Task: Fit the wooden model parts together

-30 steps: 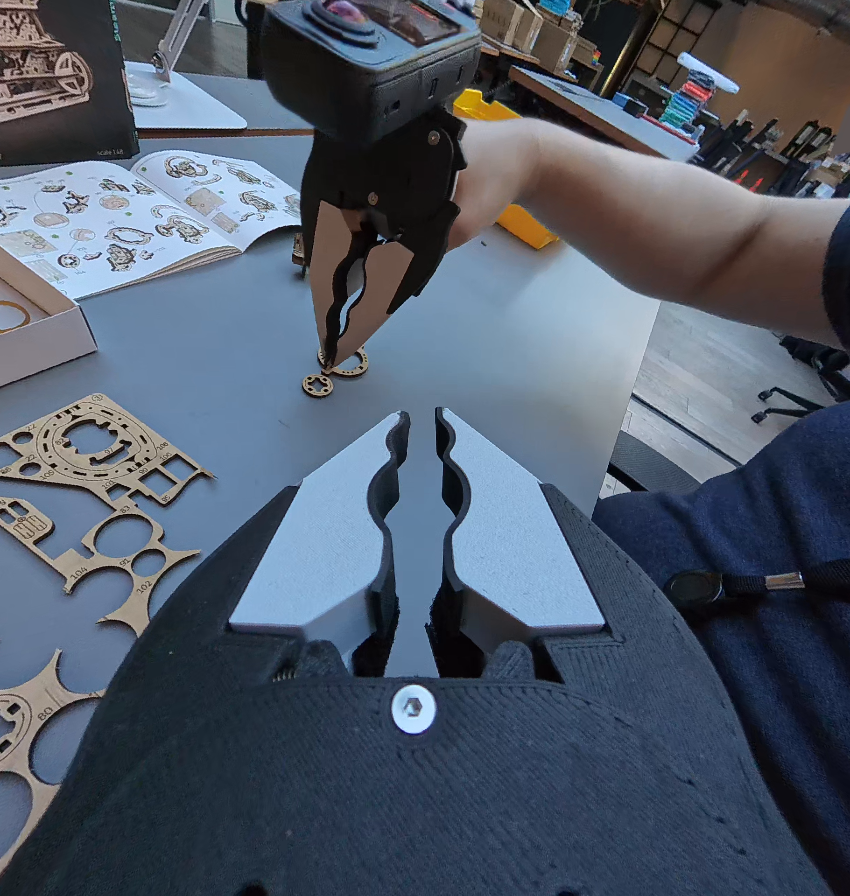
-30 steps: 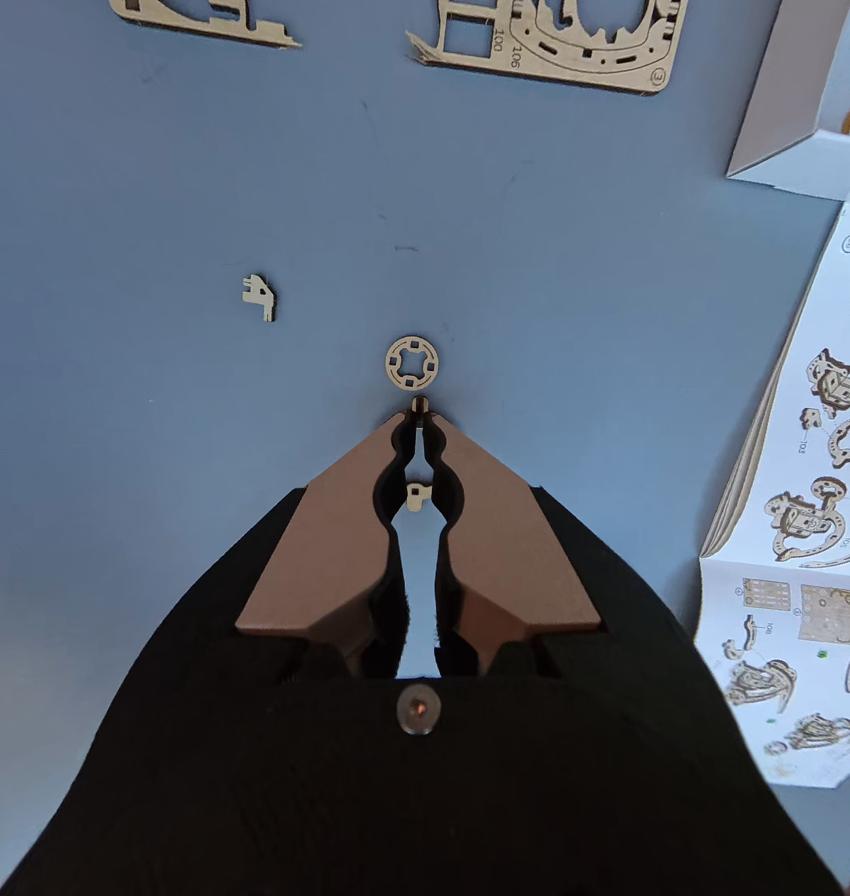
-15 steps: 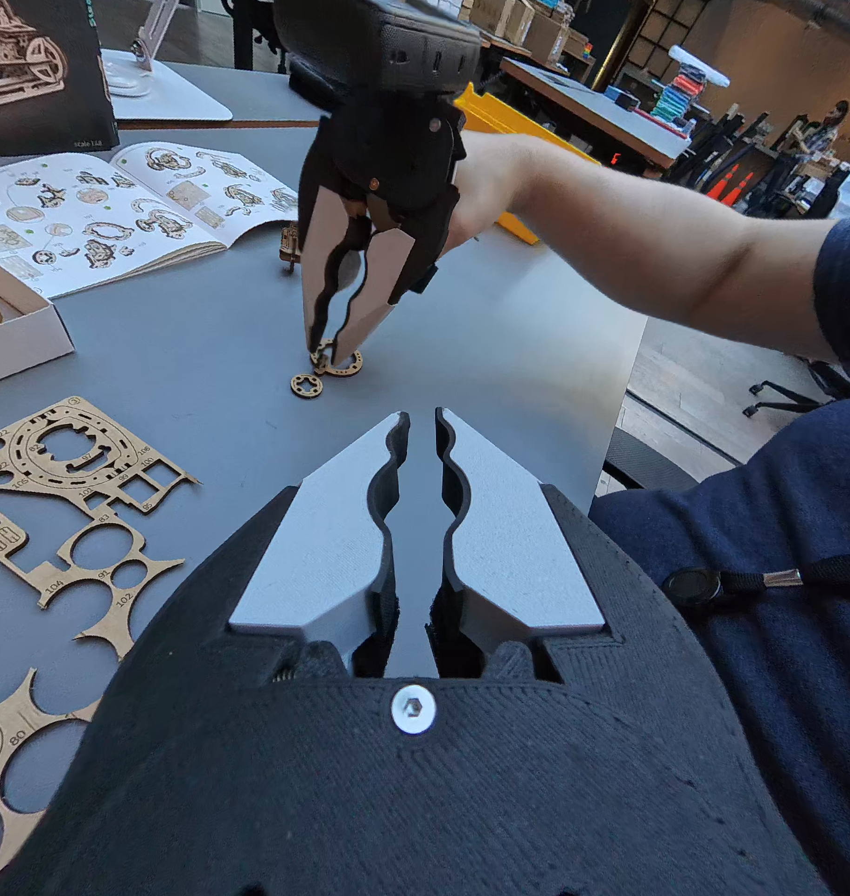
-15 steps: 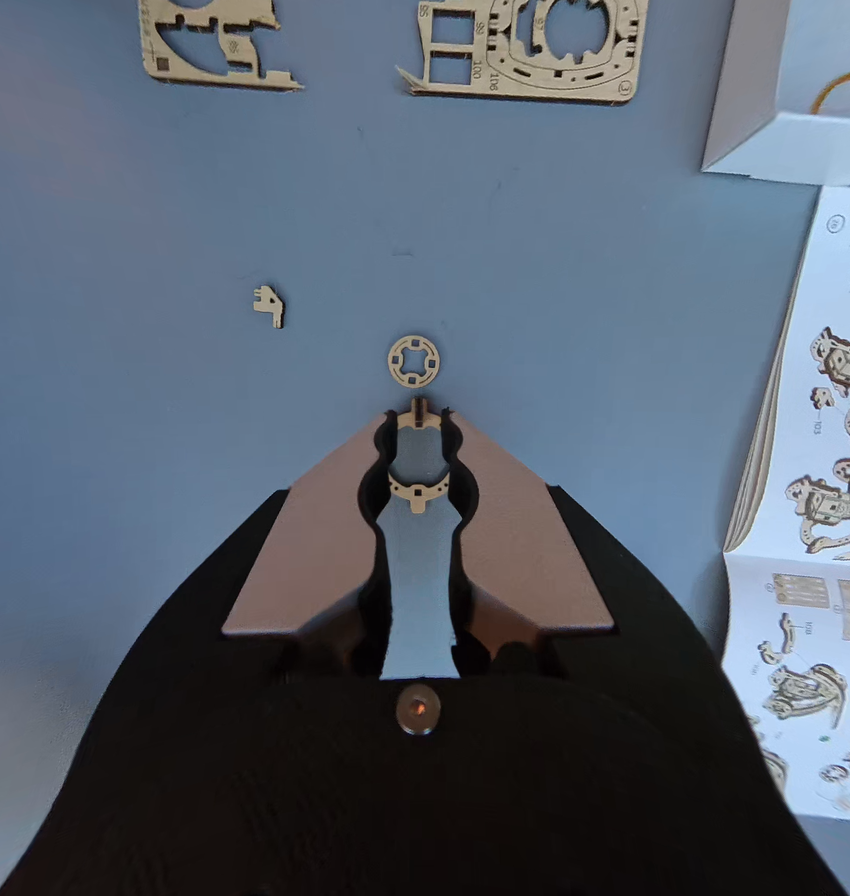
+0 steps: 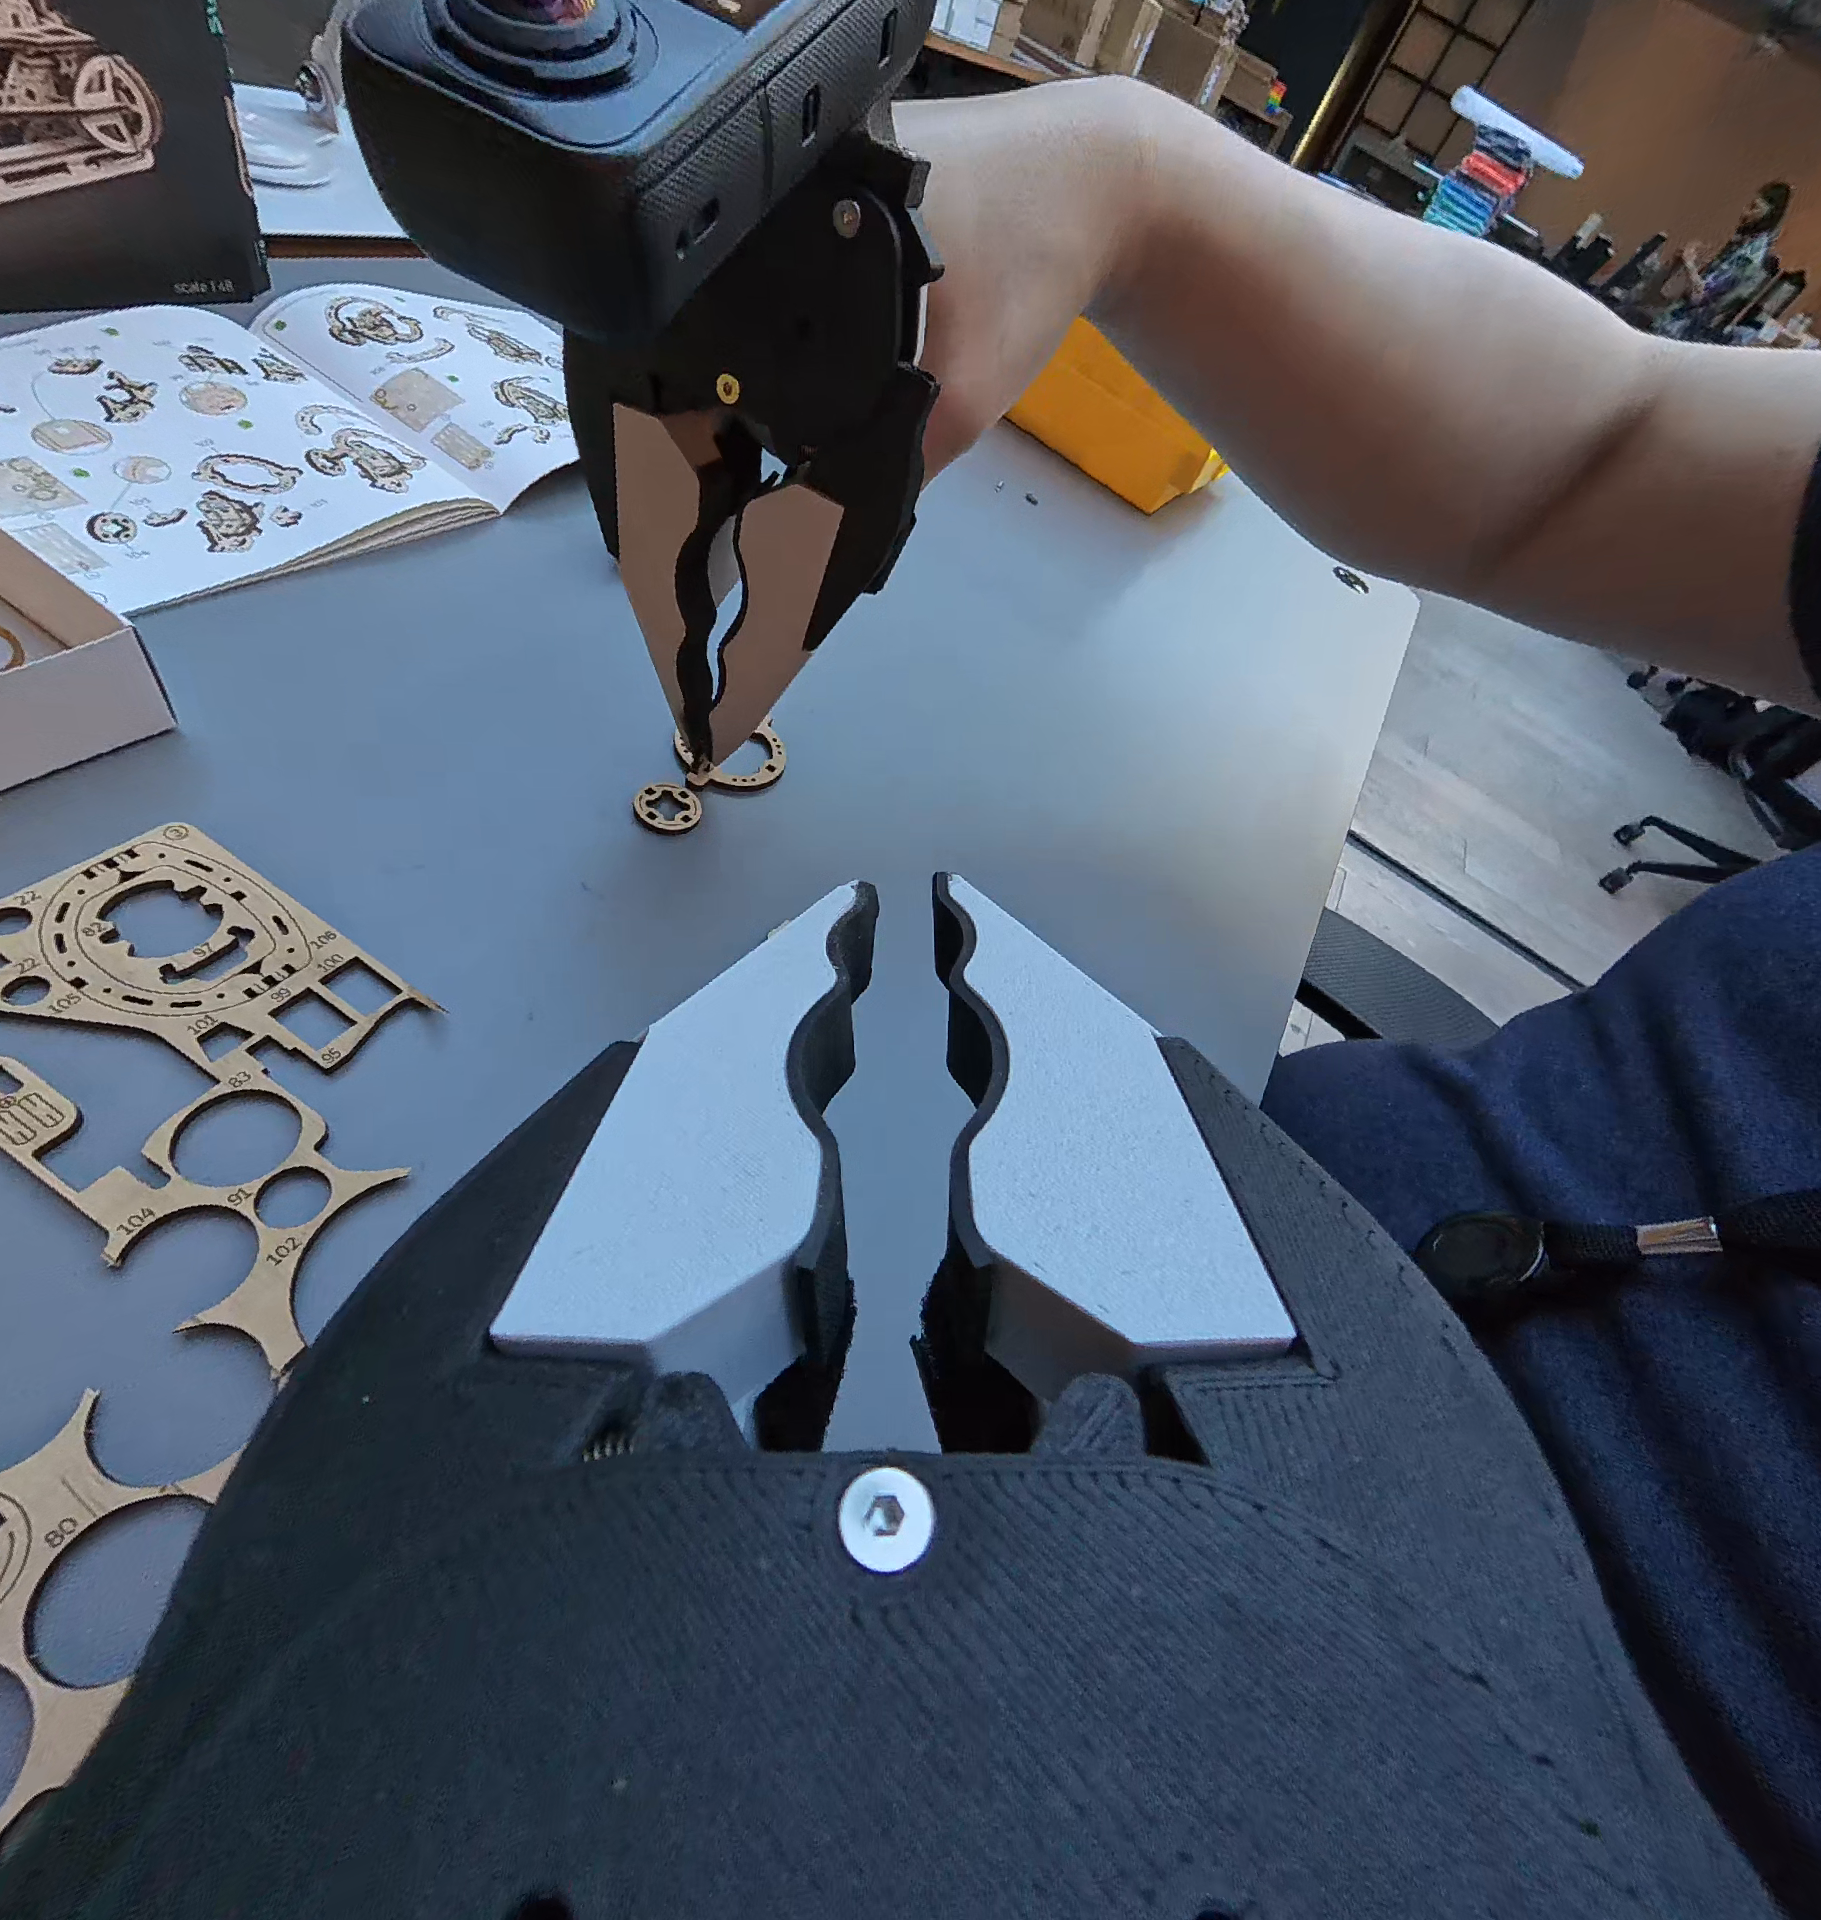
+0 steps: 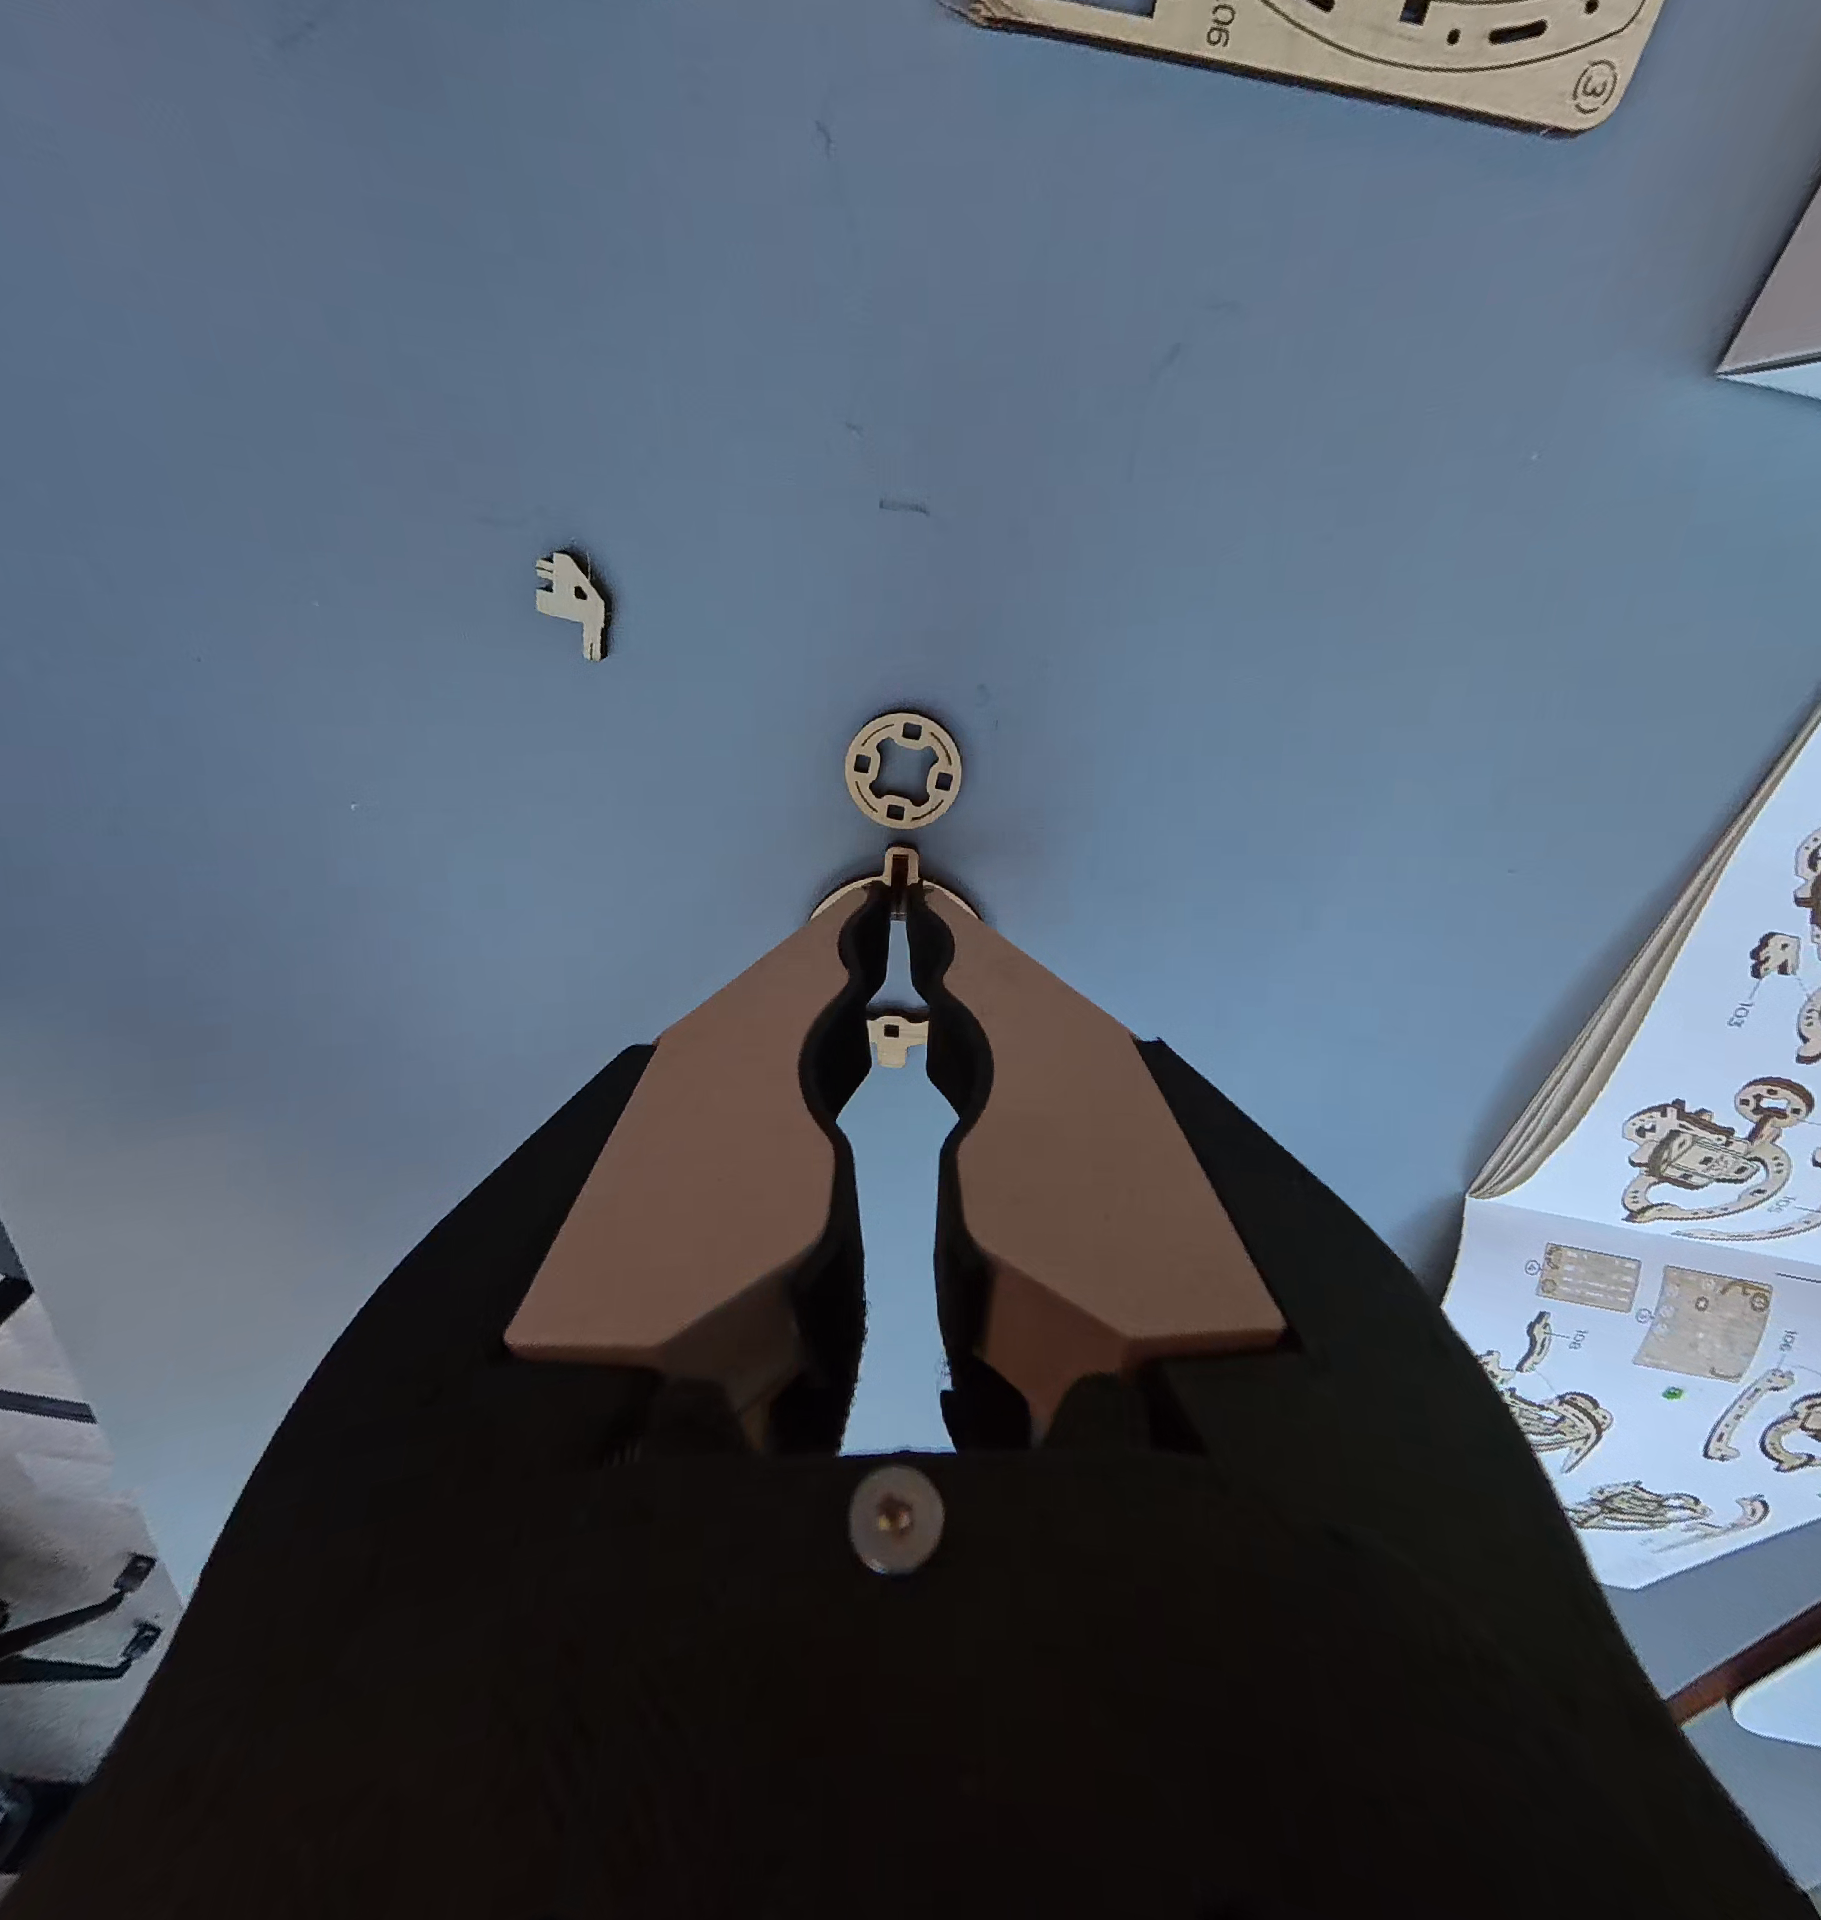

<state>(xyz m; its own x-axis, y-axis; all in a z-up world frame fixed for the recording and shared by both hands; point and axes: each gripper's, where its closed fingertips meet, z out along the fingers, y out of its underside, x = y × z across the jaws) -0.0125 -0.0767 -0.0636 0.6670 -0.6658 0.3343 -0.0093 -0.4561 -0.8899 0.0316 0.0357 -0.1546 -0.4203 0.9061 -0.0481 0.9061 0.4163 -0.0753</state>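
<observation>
- Ring part (image 6: 890, 904), a thin wooden horseshoe-shaped piece, is lying flat on the grey table (image 6: 366, 312) directly under the right gripper (image 6: 898, 906); a small tab on it is sticking out just past the fingertips.
- Right gripper is pointing steeply down at the table, with its jaws nearly closed at the tips on the tab region of the ring part (whether the pinch is firm cannot be judged from these views).
- Second tab of the ring part is showing in the gap between the jaws, nearer the gripper body, so the part's tab-to-tab axis is running along the gripper's fingers.
- Small round disc (image 6: 903, 770) with a cross-shaped cutout is lying flat just beyond the ring part, in line with the fingers; the two pieces are sitting close together, possibly touching.
- Left gripper (image 5: 904, 894) is hanging above the near table edge, well apart from both pieces, with its jaws slightly parted and holding nothing; the right gripper is clearly the nearer one.
- Judgement: the coming move is probably bringing ring part and disc together, which calls for travel forward along the finger line.
- Small loose hooked piece (image 6: 573, 603) is lying apart, left of the disc in the right wrist view.
- Punched-out wooden sheets (image 5: 189, 977) are lying farther off on the table.
- White box (image 5: 44, 665) is sitting open at the table side, holding a thin ring (other contents are hidden).
- Instruction booklet (image 5: 262, 436) is lying open beyond it.
</observation>
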